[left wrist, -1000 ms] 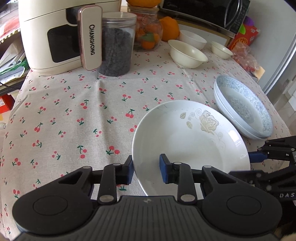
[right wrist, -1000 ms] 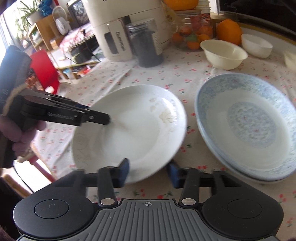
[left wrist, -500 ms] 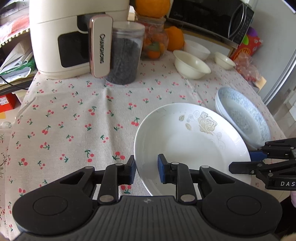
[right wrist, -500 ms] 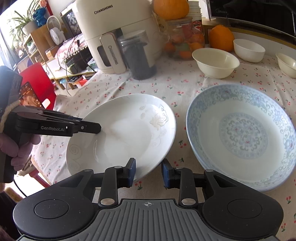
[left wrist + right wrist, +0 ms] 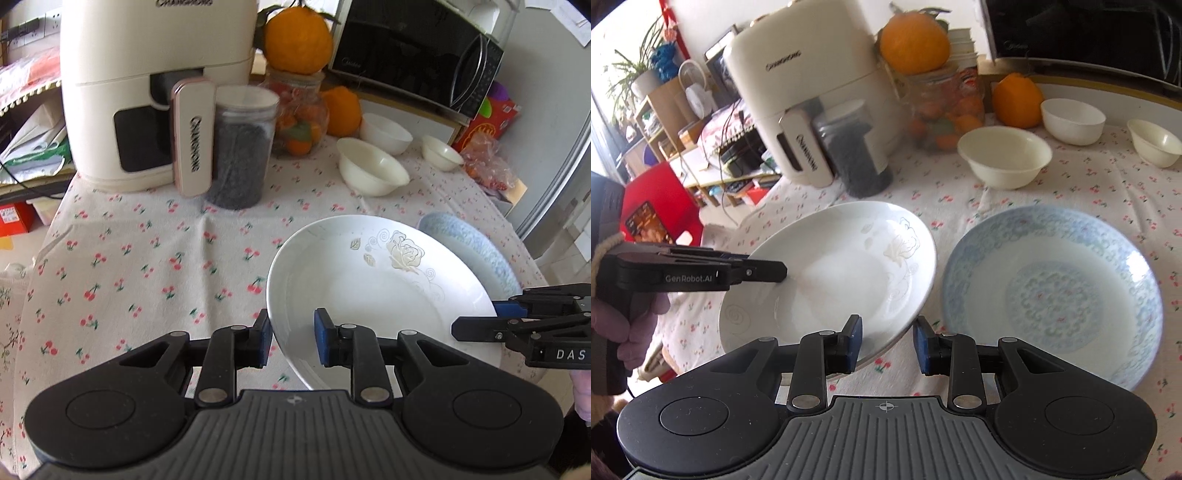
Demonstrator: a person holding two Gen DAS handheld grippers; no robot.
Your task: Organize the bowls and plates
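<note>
Both grippers held the round white porcelain plate with a pale rose print (image 5: 373, 288) by opposite rims, prob. because it is wide and slippery for one grip. The left gripper (image 5: 291, 338) was clenched on the near-left rim; the right gripper (image 5: 888, 341) had just been closing, the rim between its pads. The plate was tilted, lifted off the cherry-print tablecloth (image 5: 147, 258) near the table's front edge, just beside the blue-patterned plates (image 5: 1052, 291), likely its stack. White bowls (image 5: 1004, 157) waited at the far edge.
</note>
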